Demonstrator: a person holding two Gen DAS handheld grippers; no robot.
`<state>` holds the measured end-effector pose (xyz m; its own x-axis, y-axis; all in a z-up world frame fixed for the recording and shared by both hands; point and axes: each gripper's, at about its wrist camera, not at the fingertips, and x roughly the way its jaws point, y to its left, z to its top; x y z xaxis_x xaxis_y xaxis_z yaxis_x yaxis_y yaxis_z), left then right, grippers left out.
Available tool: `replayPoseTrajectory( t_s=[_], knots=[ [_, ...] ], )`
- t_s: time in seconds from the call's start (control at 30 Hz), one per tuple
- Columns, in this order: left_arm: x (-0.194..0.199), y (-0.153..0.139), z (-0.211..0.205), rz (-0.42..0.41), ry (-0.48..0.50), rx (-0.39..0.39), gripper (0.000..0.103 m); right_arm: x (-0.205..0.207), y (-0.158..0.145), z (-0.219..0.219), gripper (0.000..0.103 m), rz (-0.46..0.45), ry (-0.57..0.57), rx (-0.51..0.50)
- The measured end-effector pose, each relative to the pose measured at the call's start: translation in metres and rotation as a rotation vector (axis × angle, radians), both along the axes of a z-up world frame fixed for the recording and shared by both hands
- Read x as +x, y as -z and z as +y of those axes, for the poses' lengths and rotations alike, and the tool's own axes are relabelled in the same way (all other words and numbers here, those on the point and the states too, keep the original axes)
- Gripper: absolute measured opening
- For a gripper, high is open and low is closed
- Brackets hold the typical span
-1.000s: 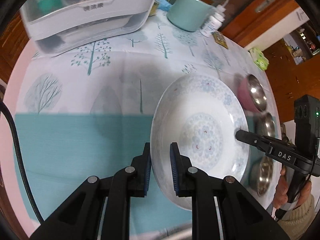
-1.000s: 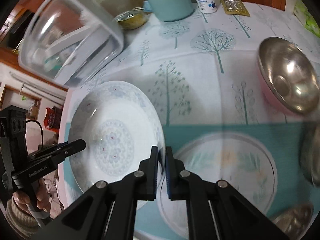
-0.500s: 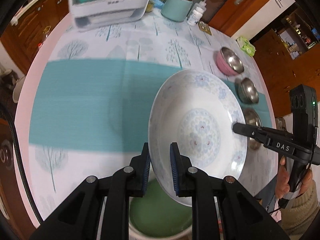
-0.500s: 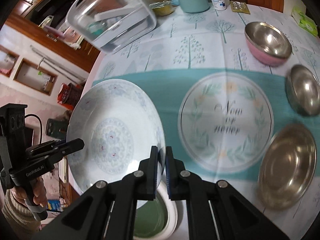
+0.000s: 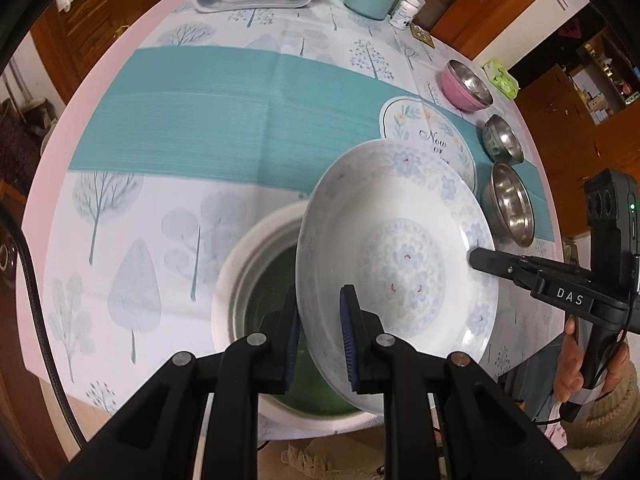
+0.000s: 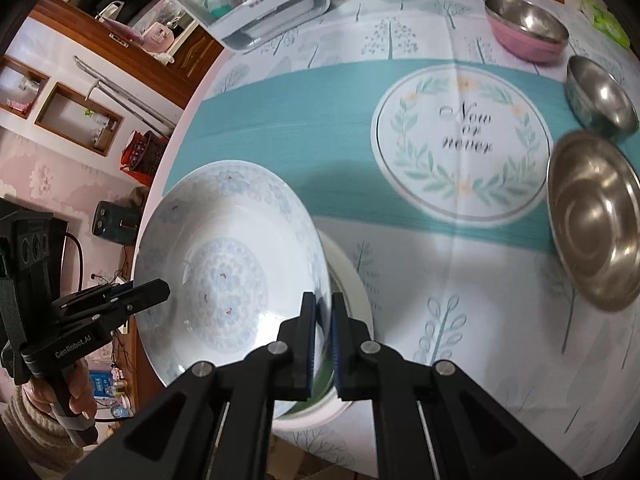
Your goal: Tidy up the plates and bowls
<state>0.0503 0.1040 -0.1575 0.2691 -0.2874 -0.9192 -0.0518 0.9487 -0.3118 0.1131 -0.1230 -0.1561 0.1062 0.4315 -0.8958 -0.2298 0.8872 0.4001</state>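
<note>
The plate hangs in the air, tilted, just above the green-lined bowl that sits at the near edge of the desk. Both grippers carry it. The left hand-held gripper is nearly closed, its pads pinching the plate's near rim; the right hand-held gripper is clamped tight on the opposite rim.

Beyond the green bowl, to its right, three metal bowls stand apart in a row: a wide steel one, a smaller steel one and a pink one. None is nested in another.

I judge the task to be at an early stage: the plate looks about to be set onto the green bowl, but is not yet down. The three metal bowls are left to gather.
</note>
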Motion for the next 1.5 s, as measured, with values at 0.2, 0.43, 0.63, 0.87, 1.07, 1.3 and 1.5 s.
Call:
replayPoseTrajectory(
  t_s=[0.2, 0.43, 0.63, 0.87, 1.07, 1.3, 1.5],
  knots=[
    [-0.018, 0.015, -0.002, -0.001, 0.001, 0.019, 0.016, -0.021, 0.01, 0.002, 0.007, -0.01, -0.003, -0.018],
    [-0.03, 0.03, -0.004, -0.003, 0.013, 0.05, 0.016, -0.035, 0.026, 0.006, 0.008, -0.012, 0.008, -0.041],
    [-0.031, 0.047, 0.002, 0.022, -0.005, 0.05, 0.016, -0.041, 0.044, 0.011, 0.008, 0.027, 0.029, -0.053],
    [-0.032, 0.052, 0.005, 0.012, -0.009, 0.056, 0.016, -0.043, 0.052, 0.013, 0.008, 0.04, 0.048, -0.058],
    [-0.033, 0.062, 0.007, 0.027, -0.013, 0.045, 0.016, -0.048, 0.057, 0.014, 0.008, 0.047, 0.043, -0.075],
    [-0.031, 0.067, 0.006, 0.032, -0.001, 0.061, 0.016, -0.041, 0.063, 0.02, 0.008, 0.047, 0.036, -0.1],
    [-0.028, 0.069, 0.006, 0.034, -0.001, 0.077, 0.016, -0.039, 0.066, 0.024, 0.008, 0.046, 0.029, -0.106]
  ],
)
